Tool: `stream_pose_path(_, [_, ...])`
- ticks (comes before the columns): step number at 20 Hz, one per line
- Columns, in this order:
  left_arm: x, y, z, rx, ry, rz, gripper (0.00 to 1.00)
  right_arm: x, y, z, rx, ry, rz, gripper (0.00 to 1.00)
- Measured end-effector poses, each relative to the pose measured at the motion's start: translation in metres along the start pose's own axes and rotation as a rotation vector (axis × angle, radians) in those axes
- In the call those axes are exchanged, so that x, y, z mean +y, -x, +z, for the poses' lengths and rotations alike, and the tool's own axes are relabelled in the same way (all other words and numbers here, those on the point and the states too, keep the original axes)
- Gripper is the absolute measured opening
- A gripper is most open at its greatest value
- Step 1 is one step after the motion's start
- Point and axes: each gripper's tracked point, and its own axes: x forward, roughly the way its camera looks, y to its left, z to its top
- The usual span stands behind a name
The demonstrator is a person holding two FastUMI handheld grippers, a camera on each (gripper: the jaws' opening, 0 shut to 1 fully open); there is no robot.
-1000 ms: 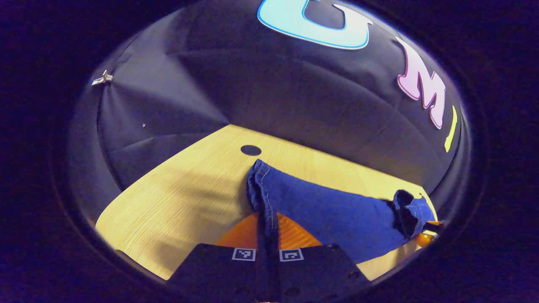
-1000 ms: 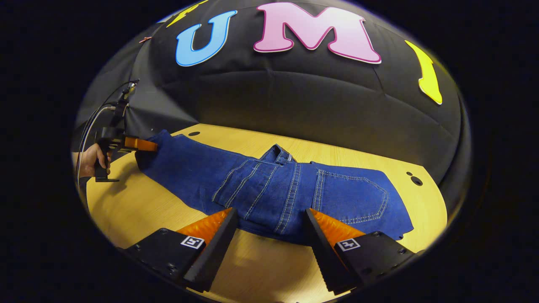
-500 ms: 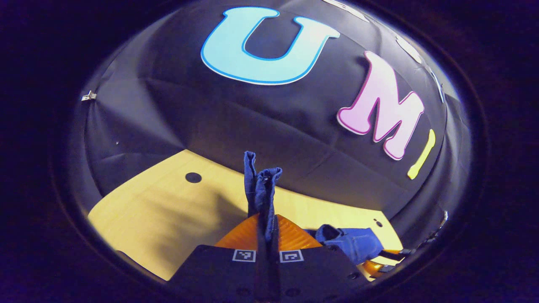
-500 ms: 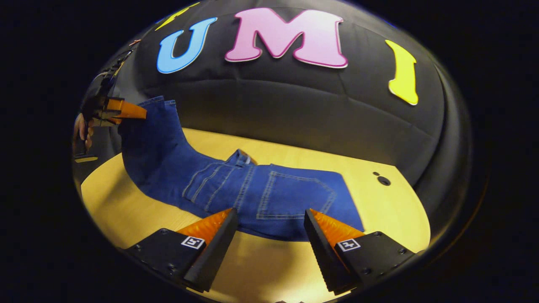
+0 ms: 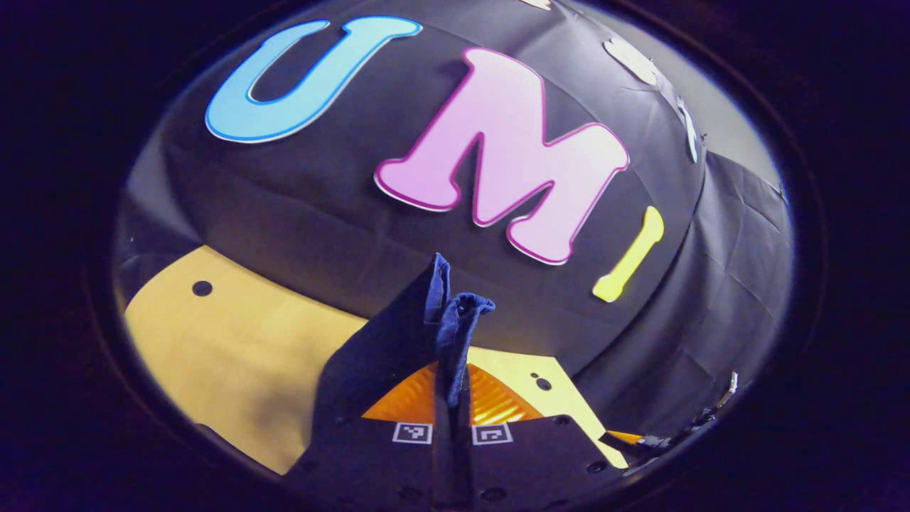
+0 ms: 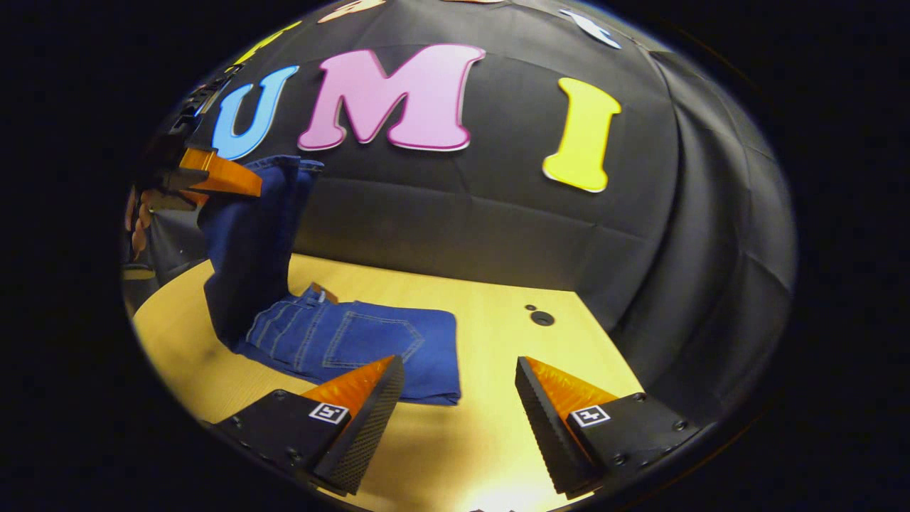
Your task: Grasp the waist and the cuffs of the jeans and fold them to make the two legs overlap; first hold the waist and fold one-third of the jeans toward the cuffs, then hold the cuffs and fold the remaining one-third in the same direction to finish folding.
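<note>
jeans (image 6: 341, 341) lie partly folded on the wooden table (image 6: 498, 355), cuffs (image 5: 455, 313) now lifted high, pinched in the left gripper (image 5: 452, 387), where a second ago they sat at table level. the right gripper (image 6: 455, 398), fingers spread and empty, hovers nearby. the final fold looks under way.

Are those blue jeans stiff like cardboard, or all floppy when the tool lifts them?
Probably floppy: the blue denim jeans hang limp from the left tool and bend where they meet the wooden table. They likely won't slip, since the fingers pinch the cuffs. Folded layers look fairly heavy.
</note>
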Motion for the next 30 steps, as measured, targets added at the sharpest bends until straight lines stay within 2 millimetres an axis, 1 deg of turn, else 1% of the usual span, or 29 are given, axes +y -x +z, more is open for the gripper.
stream_pose_path(2, [-0.026, -0.02, -0.031, 0.062, -0.001, -0.027, 0.06, -0.024, 0.009, -0.003, 0.002, -0.014, -0.045, 0.97])
stream_pose_path(3, [-0.04, -0.033, -0.047, 0.09, 0.004, -0.049, 0.06, -0.036, 0.013, -0.005, 0.004, -0.021, -0.066, 0.97])
stream_pose_path(4, [-0.052, -0.046, -0.069, 0.144, 0.01, -0.07, 0.06, -0.046, 0.018, -0.008, 0.01, -0.027, -0.085, 0.96])
stream_pose_path(5, [-0.062, -0.054, -0.092, 0.198, 0.01, -0.084, 0.06, -0.055, 0.02, -0.01, 0.016, -0.033, -0.102, 0.97])
stream_pose_path(6, [-0.067, -0.065, -0.112, 0.237, 0.003, -0.076, 0.06, -0.062, 0.025, -0.014, 0.022, -0.04, -0.113, 0.97])
stream_pose_path(8, [-0.064, -0.085, -0.141, 0.288, -0.049, -0.041, 0.06, -0.07, 0.03, -0.021, 0.034, -0.045, -0.119, 0.97])
stream_pose_path(10, [-0.064, -0.094, -0.166, 0.334, -0.106, 0.008, 0.07, -0.075, 0.032, -0.027, 0.042, -0.017, -0.12, 0.97])
stream_pose_path(12, [-0.06, -0.1, -0.184, 0.365, -0.139, 0.051, 0.13, -0.079, 0.034, -0.029, 0.043, -0.002, -0.124, 0.96])
stream_pose_path(13, [-0.06, -0.103, -0.192, 0.375, -0.142, 0.058, 0.19, -0.08, 0.037, -0.031, 0.045, -0.014, -0.124, 0.97])
stream_pose_path(14, [-0.068, -0.104, -0.196, 0.385, -0.129, 0.036, 0.25, -0.079, 0.038, -0.03, 0.048, -0.033, -0.123, 0.97])
stream_pose_path(15, [-0.078, -0.106, -0.203, 0.387, -0.109, 0.007, 0.39, -0.077, 0.042, -0.029, 0.047, -0.05, -0.123, 0.96])
stream_pose_path(16, [-0.086, -0.103, -0.203, 0.381, -0.093, -0.009, 0.53, -0.076, 0.045, -0.027, 0.042, -0.059, -0.125, 0.96])
stream_pose_path(17, [-0.088, -0.099, -0.203, 0.375, -0.088, -0.011, 0.84, -0.076, 0.049, -0.024, 0.036, -0.062, -0.125, 0.97])
stream_pose_path(18, [-0.089, -0.095, -0.201, 0.372, -0.087, -0.008, 0.97, -0.074, 0.055, -0.02, 0.032, -0.06, -0.126, 0.96])
stream_pose_path(20, [-0.09, -0.077, -0.188, 0.342, -0.067, -0.011, 0.98, -0.072, 0.066, -0.01, 0.021, -0.054, -0.116, 0.97])
stream_pose_path(23, [-0.086, -0.038, -0.15, 0.243, -0.032, -0.015, 0.98, -0.067, 0.082, 0.009, -0.002, -0.041, -0.1, 0.96])
stream_pose_path(25, [-0.077, -0.002, -0.117, 0.165, -0.039, -0.011, 0.98, -0.06, 0.094, 0.028, -0.031, -0.045, -0.091, 0.96])
stream_pose_path(27, [-0.067, 0.035, -0.089, 0.107, -0.073, 0.007, 0.97, -0.053, 0.107, 0.051, -0.065, -0.057, -0.079, 0.96])
stream_pose_path(28, [-0.06, 0.058, -0.077, 0.086, -0.1, 0.023, 0.97, -0.047, 0.113, 0.063, -0.083, -0.061, -0.073, 0.96])
stream_pose_path(30, [-0.04, 0.098, -0.049, 0.03, -0.152, 0.079, 0.97, -0.035, 0.126, 0.084, -0.116, -0.059, -0.058, 0.96])
